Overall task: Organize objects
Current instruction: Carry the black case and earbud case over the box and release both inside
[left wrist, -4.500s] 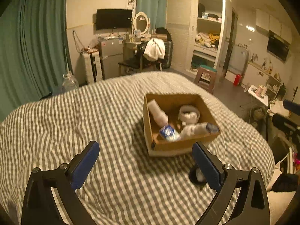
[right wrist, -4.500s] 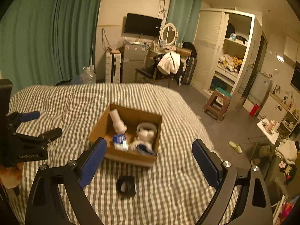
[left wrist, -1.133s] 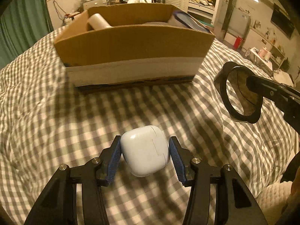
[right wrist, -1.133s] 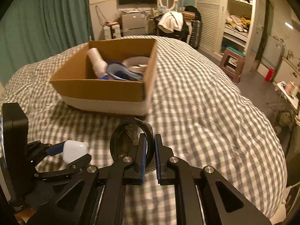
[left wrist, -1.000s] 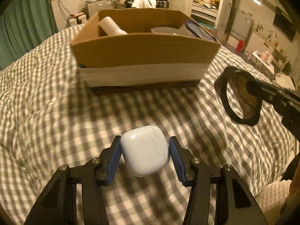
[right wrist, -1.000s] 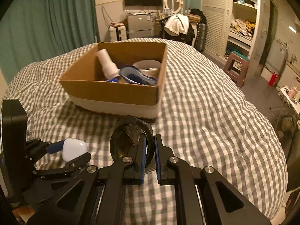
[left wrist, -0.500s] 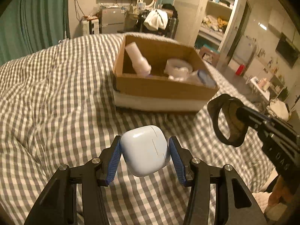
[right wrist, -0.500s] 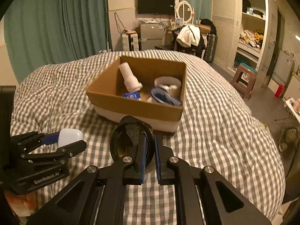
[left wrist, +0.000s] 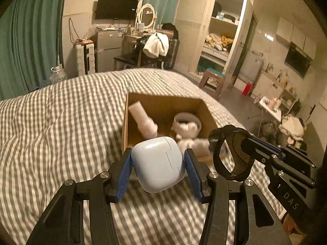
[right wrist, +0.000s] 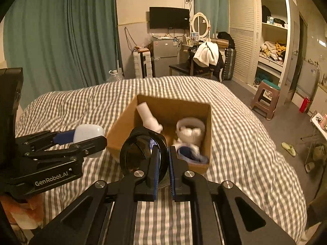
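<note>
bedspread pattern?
Grey-and-white gingham check on the bedspread; right wrist view shows it best.

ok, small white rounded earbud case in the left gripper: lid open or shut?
Shut. The small white rounded earbud case shows only a thin closed seam line, no gap, clamped between the left gripper's blue fingers.

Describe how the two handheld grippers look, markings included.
Both are matte black, angular frames with silver screw heads and ribbed blue pads on the fingers. The left gripper carries white "GenRobot.AI" lettering on its side; the right gripper shows "DAS" on its body. No cables or sleeves visible.
</note>
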